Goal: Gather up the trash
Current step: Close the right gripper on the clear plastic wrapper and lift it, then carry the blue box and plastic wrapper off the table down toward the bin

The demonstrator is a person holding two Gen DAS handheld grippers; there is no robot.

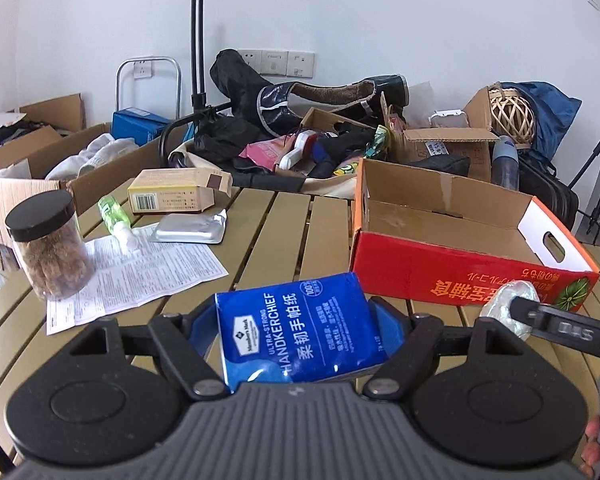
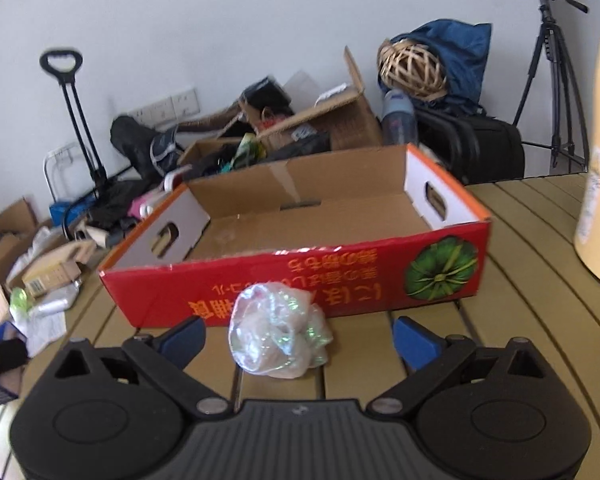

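1. Left wrist view: my left gripper [image 1: 296, 332] is clamped on a blue handkerchief tissue packet [image 1: 300, 330]; both blue pads press its sides and the packet is clear of the tabletop [image 1: 288, 232].
2. Same view: red cardboard box [image 1: 452, 248] stands open-topped just ahead to the right, nothing visible inside it. One finger of my right gripper [image 1: 556, 324] enters from the right edge, beside a crumpled plastic wrap ball [image 1: 508, 306].
3. Same view, left side: jar with black lid [image 1: 48, 244], printed leaflet [image 1: 140, 272], green bottle [image 1: 114, 214], foil blister pack [image 1: 190, 230] and a small yellow carton [image 1: 172, 192], all lying on the slats.
4. Right wrist view: my right gripper [image 2: 296, 338] has its jaws wide apart. The plastic wrap ball [image 2: 278, 330] sits on the tabletop [image 2: 520, 320] between the blue pads, touching neither.
5. Same view: the ball lies just in front of the red box's [image 2: 300, 276] near wall. Box interior shows bare cardboard.
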